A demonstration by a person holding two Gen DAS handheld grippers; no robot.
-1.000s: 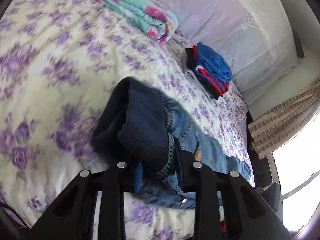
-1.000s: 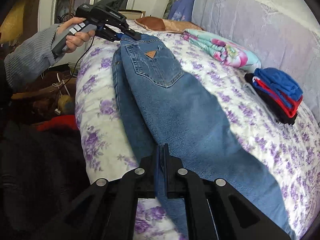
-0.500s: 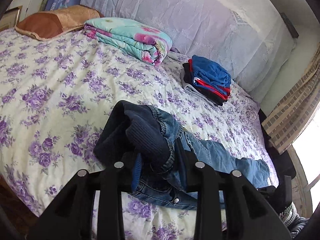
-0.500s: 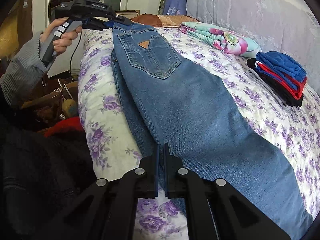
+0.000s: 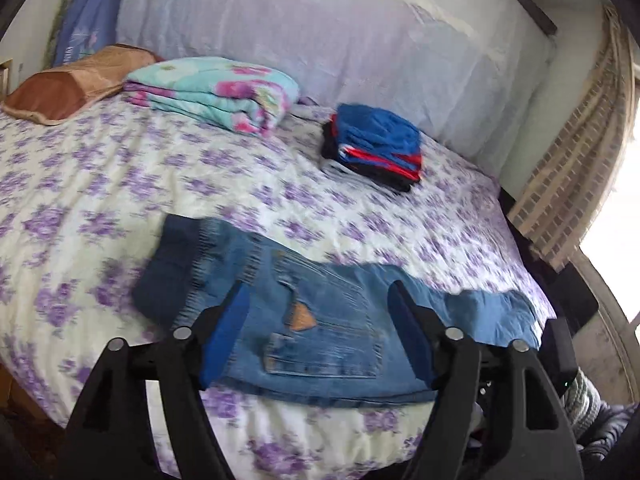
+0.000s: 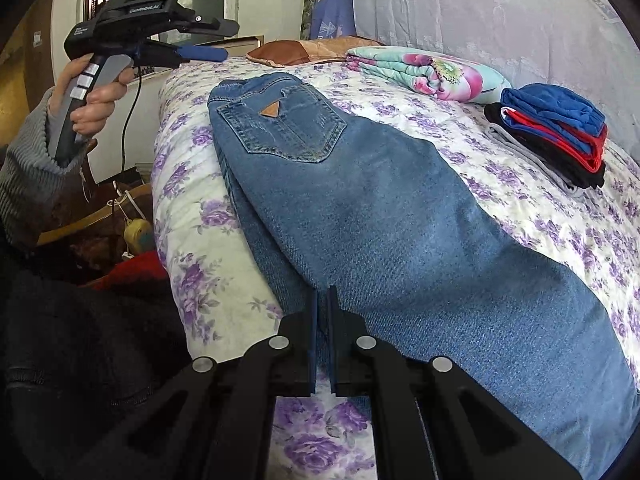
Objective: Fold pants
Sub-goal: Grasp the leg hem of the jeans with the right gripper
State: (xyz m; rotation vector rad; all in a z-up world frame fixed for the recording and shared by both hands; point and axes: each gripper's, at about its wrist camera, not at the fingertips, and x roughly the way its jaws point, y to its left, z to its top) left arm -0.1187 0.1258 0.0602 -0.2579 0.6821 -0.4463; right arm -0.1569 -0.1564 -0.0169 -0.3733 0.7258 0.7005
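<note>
Blue jeans (image 6: 384, 216) lie flat along the near edge of the bed, folded lengthwise, back pocket with a tan patch up. They also show in the left wrist view (image 5: 320, 320), waist end to the left. My left gripper (image 5: 318, 332) is open and empty, hovering above the waist and pocket; it also shows in the right wrist view (image 6: 200, 46), held off the bed's corner. My right gripper (image 6: 322, 320) is shut on the jeans' near edge at mid-leg.
The bed (image 5: 100, 184) has a purple-flowered sheet. At the back lie a folded floral blanket (image 5: 216, 92), a brown pillow (image 5: 68, 84) and a stack of folded blue, red and black clothes (image 5: 376, 148). Floor clutter (image 6: 136, 240) lies left of the bed. Curtain (image 5: 576, 184) at right.
My left gripper has let go of the waistband, opened and pulled back. The waist end now lies flat on the bed. My right gripper stays shut on the leg edge.
</note>
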